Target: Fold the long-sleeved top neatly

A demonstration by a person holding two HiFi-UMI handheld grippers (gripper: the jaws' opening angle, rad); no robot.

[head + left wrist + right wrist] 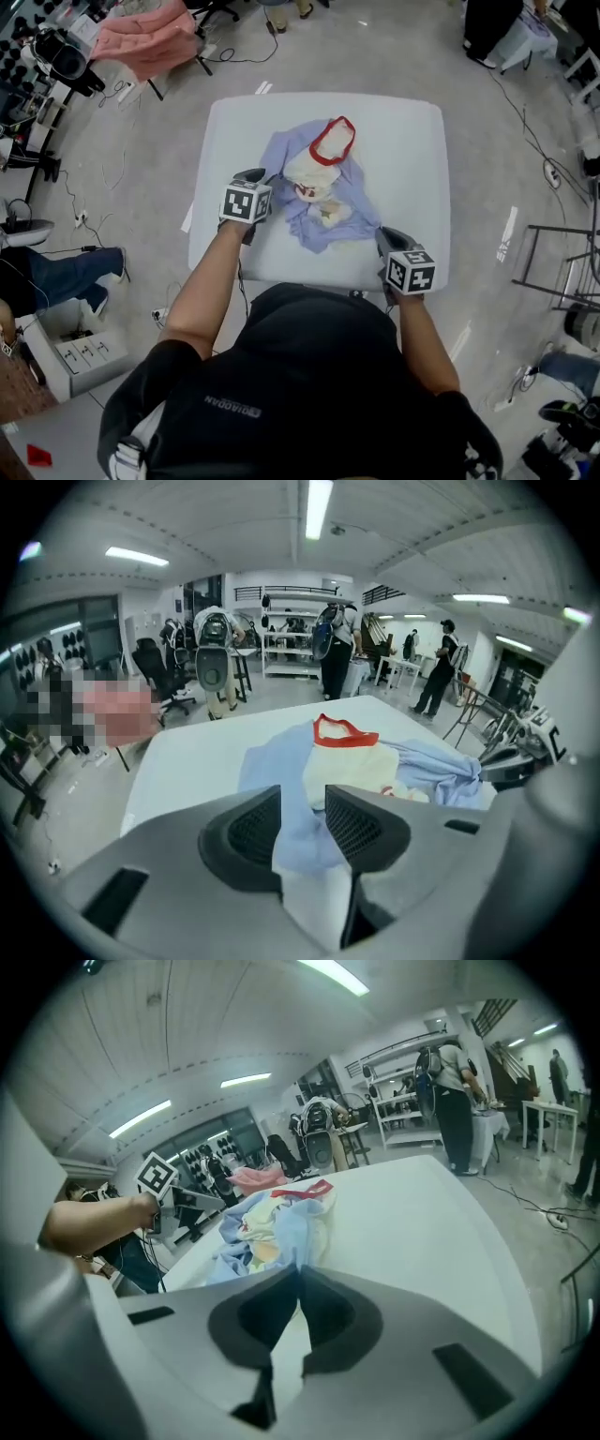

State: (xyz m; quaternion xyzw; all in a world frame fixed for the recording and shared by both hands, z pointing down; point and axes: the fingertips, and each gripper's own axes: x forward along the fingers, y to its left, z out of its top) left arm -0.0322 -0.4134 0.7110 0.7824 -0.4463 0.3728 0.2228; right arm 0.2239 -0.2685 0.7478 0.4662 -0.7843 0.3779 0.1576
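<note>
**Blue cloth bunched, one corner caught**

The top (319,202) lies crumpled mid-way across the table (408,131), red collar (333,141) at the far end. The right gripper (384,234) pinches its near corner, jaws pressed together; the left gripper (253,175), jaws spread astride the left edge, grips nothing yet

Head view looks steeply down over the bench (412,122). Left gripper view and right gripper view skim it closely; all 3 share the top (319,202).

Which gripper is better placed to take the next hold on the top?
Left. The left gripper has open jaws with the top lying between them, ready to close. The right gripper looks shut on the top's near edge.
</note>
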